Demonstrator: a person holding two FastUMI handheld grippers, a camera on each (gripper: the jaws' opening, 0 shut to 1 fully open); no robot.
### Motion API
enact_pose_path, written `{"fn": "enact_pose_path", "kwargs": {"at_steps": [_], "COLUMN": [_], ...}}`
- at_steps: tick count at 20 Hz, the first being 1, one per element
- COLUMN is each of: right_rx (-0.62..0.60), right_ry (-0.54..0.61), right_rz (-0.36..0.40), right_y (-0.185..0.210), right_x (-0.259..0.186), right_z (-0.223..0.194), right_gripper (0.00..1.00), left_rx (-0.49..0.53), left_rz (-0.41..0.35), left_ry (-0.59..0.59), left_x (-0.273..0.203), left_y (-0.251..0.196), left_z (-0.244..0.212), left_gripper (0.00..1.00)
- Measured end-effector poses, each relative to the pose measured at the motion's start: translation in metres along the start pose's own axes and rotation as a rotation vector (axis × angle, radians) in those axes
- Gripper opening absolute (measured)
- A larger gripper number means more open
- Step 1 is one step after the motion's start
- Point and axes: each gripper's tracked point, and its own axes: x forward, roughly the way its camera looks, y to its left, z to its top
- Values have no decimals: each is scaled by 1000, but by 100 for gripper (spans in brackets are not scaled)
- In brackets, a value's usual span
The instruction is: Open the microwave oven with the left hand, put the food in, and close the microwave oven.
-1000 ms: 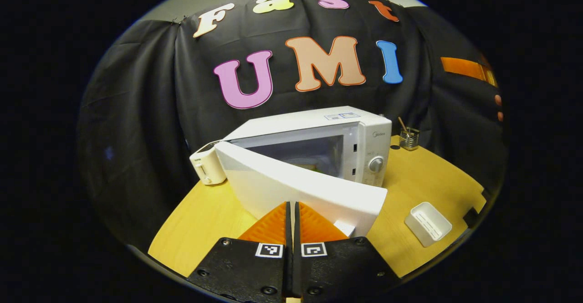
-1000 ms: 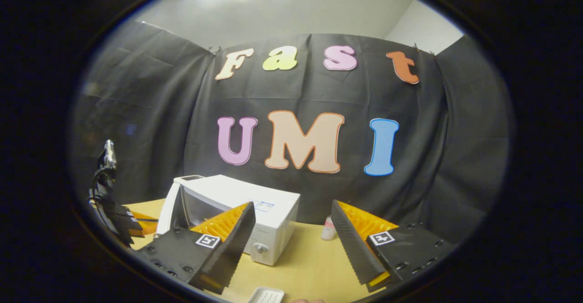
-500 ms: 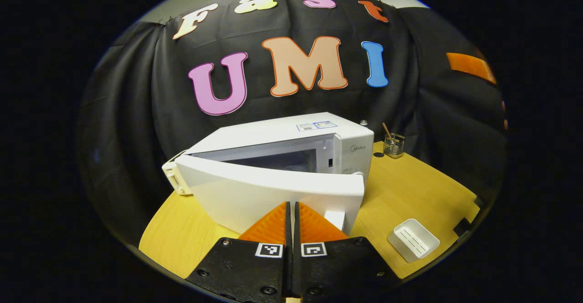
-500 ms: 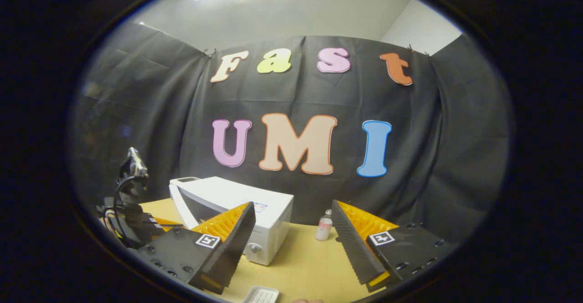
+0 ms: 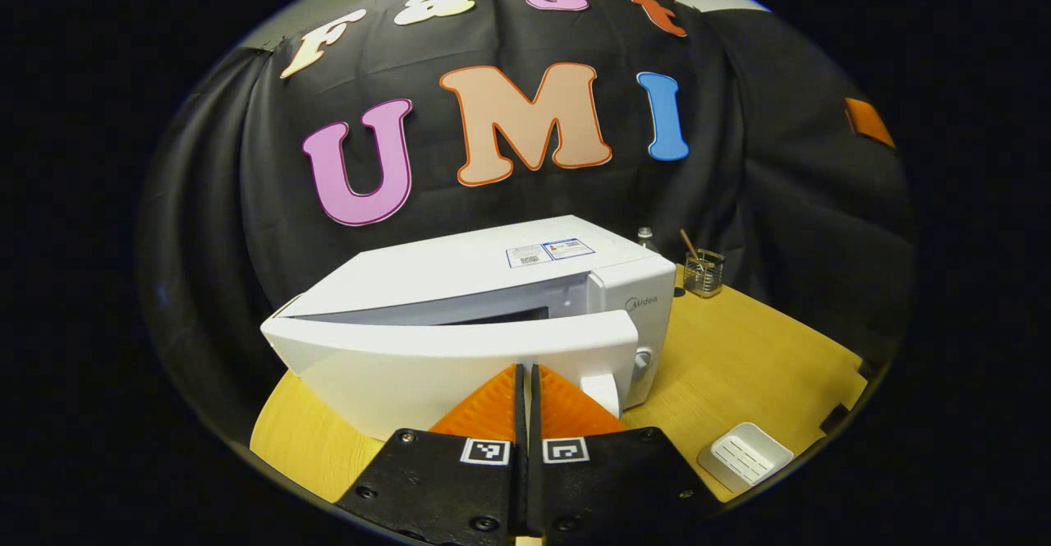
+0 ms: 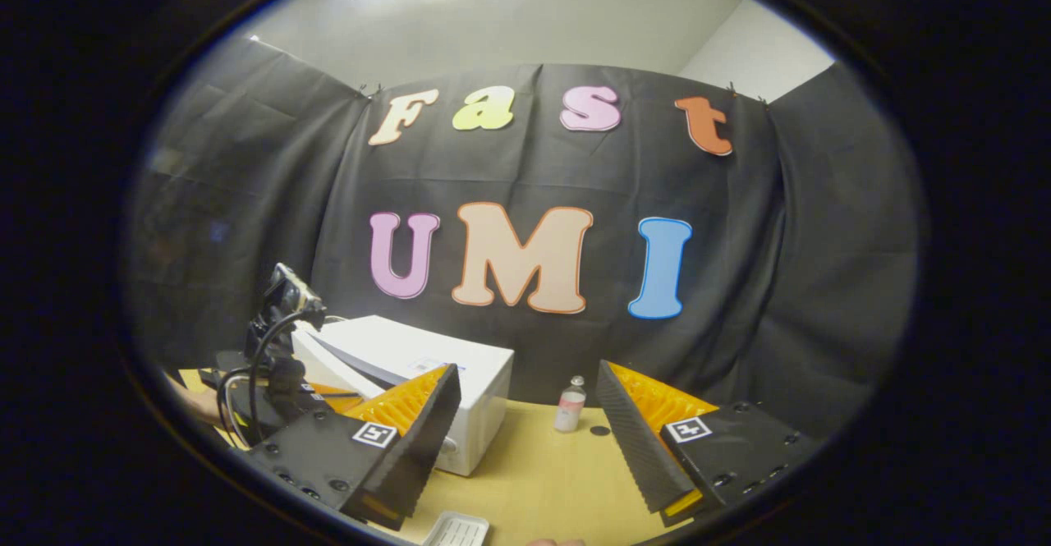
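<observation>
Left gripper view: closed left hand-held gripper against nearly-shut microwave door.

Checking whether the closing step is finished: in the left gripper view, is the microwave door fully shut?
No, the microwave door still stands slightly ajar, with a dark gap showing between its top edge and the microwave body.

Wooden table, microwave, white tray, wire cup, perhaps bottle

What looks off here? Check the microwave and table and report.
The microwave door stands slightly ajar, a gap showing along its top edge; the shut left gripper is at its front. Nothing looks spilled or damaged on the table.
</observation>
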Motion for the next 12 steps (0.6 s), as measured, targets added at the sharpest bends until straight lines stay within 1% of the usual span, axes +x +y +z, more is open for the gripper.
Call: {"fn": "enact_pose_path", "kwargs": {"at_steps": [4,6,12], "right_rx": [-12,-7,-6], "right_ry": [13,18,24], "right_rz": [-25,-36,-50], "right_y": [-11,-15,-19], "right_x": [3,5,12], "right_z": [-4,-4,-7], "right_gripper": [96,96,96], "left_rx": [12,6,-37], "left_rz": [20,18,12], "left_ry": [-9,-12,-39], "left_x": [21,31,33], "left_y": [3,1,0], "left_z": [8,12,16], "left_gripper": [0,0,0]}}
